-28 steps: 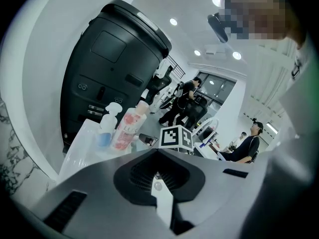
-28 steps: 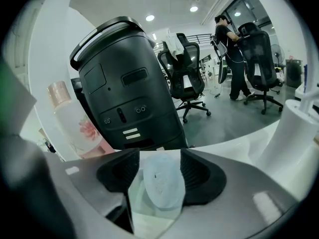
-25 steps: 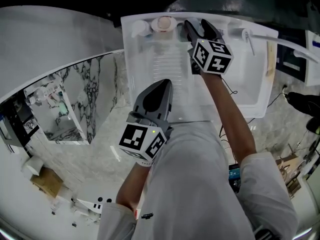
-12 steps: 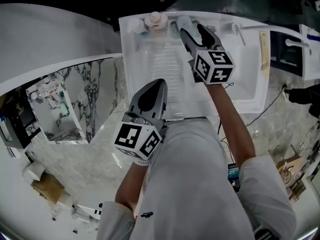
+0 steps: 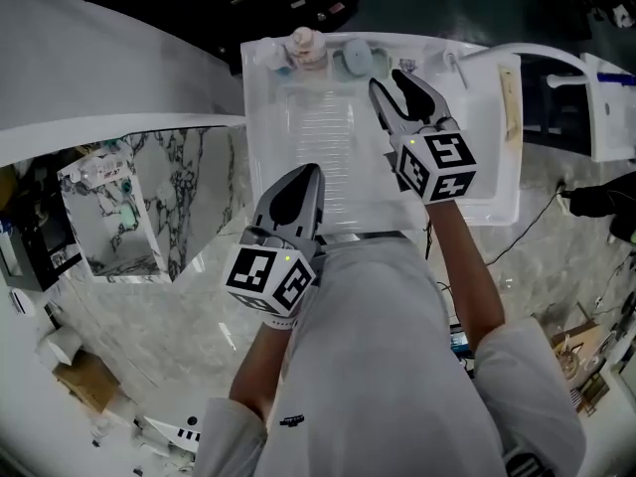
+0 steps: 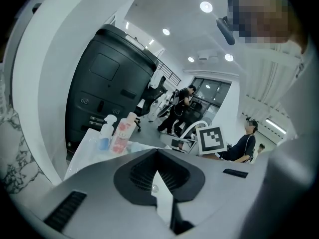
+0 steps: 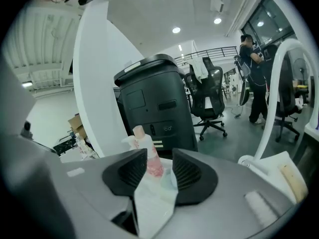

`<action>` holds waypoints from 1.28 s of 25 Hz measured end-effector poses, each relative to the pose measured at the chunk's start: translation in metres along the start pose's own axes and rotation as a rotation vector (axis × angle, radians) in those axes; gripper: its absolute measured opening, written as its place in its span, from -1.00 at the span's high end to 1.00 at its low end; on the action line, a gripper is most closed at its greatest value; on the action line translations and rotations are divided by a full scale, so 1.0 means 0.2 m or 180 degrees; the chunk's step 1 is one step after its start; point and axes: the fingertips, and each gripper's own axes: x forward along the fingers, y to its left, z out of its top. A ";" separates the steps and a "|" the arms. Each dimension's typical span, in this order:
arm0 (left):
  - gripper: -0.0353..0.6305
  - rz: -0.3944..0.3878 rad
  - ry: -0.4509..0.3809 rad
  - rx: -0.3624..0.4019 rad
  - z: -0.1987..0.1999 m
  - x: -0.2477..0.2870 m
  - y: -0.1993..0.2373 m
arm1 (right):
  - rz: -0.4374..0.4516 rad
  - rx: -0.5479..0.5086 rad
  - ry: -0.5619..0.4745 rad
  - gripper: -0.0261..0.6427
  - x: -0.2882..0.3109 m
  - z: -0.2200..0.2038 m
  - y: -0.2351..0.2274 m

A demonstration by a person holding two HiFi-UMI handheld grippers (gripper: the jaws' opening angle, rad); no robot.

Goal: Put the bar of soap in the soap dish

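Observation:
A pale green soap dish (image 5: 354,63) stands at the far edge of the white washstand (image 5: 298,137), with a pale bar that seems to lie in it. My right gripper (image 5: 388,80) hangs just short of the dish, apart from it. Its jaws are closing with a gap still between them and nothing held. In the right gripper view the dish (image 7: 167,177) shows as a faint greenish shape through the gap of the right gripper (image 7: 159,159). My left gripper (image 5: 309,173) is shut and empty over the stand's near part; the left gripper (image 6: 157,153) shows its pads meeting.
A pink bottle (image 5: 303,43) and a white spray bottle (image 5: 276,60) stand left of the dish. A white tap (image 5: 479,65) sits at the right. Behind the stand is a tall black bin (image 7: 154,103). Marble floor lies to the left, and people stand in the background.
My right gripper has drawn back from the soap dish toward me and risen, empty, with its jaws narrower. The left gripper has drifted slightly up.

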 end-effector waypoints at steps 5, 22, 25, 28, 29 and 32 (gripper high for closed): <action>0.87 0.0055 -0.0116 0.0023 0.02 -0.05 -0.04 | 0.0109 -0.0108 -0.0098 0.49 -0.16 0.10 0.07; 0.87 0.0189 -0.0428 0.0185 0.08 -0.22 -0.14 | 0.0266 -0.0550 -0.0226 0.89 -0.63 0.22 0.13; 0.87 0.0209 -0.0472 0.0250 0.11 -0.24 -0.15 | 0.0244 -0.0581 -0.0258 0.89 -0.70 0.24 0.12; 0.87 0.0227 -0.0521 0.0325 0.14 -0.25 -0.17 | 0.0223 -0.0598 -0.0285 0.89 -0.76 0.26 0.11; 0.87 0.0235 -0.0541 0.0347 0.15 -0.26 -0.17 | 0.0223 -0.0598 -0.0291 0.89 -0.78 0.27 0.10; 0.87 0.0255 -0.0599 0.0401 0.17 -0.26 -0.19 | 0.0192 -0.0611 -0.0308 0.89 -0.83 0.28 0.08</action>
